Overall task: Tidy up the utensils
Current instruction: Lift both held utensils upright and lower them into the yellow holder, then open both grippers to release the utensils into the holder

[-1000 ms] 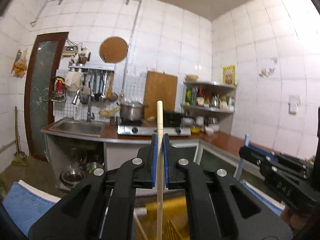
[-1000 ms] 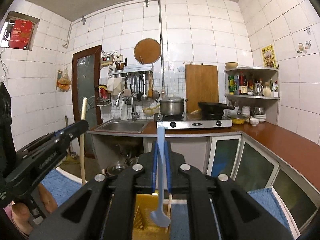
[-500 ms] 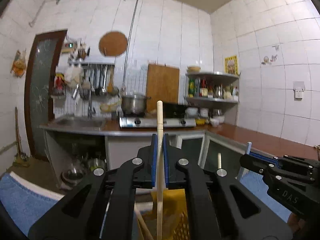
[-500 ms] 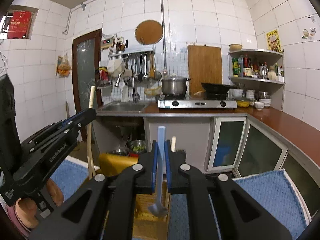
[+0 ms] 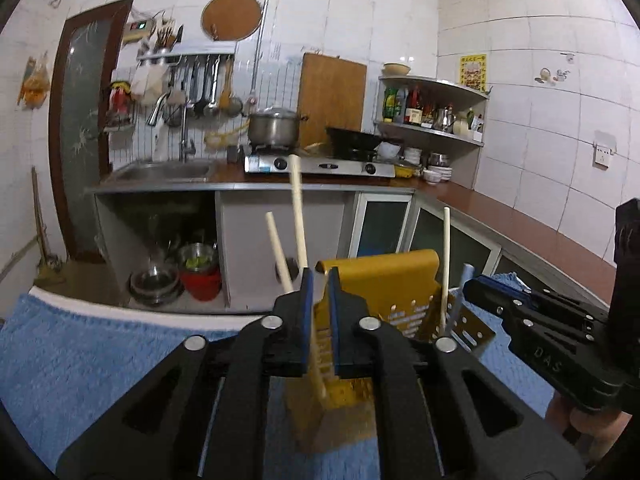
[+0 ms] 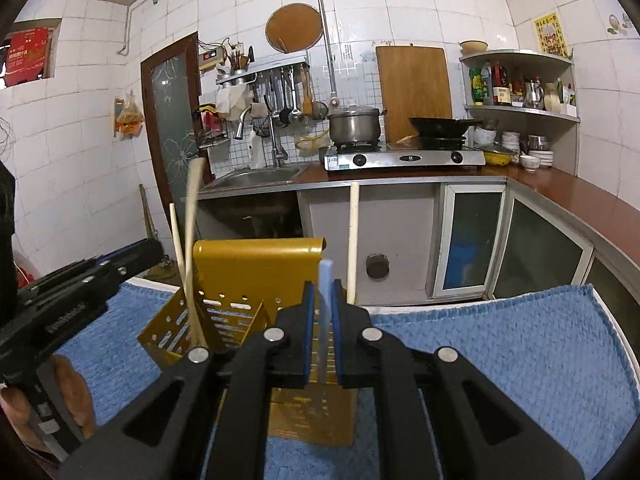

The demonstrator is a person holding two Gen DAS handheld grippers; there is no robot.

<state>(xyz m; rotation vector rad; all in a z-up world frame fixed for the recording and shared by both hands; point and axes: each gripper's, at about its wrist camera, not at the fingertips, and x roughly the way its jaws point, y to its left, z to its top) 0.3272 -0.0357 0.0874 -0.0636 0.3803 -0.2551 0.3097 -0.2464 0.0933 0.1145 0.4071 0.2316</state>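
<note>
Left wrist view: the left gripper (image 5: pixel 319 280) sat over the yellow utensil holder (image 5: pixel 380 280), which stood on a blue towel (image 5: pixel 92 356). Its jaws had just been opening and stood slightly spread; a wooden stick (image 5: pixel 298 208) leaned between them, tilted left, against the left pad but clear of the right one. A second wooden handle (image 5: pixel 278 250) stood just left of it, and a third (image 5: pixel 445 264) rose from the holder's right side. The right gripper (image 5: pixel 470 284) entered from the right.

Right wrist view: the right gripper (image 6: pixel 321 288) was pinching a light blue utensil handle (image 6: pixel 325 304), upright, above the holder's near right compartment. The left gripper (image 6: pixel 156 246) showed at left.
</note>
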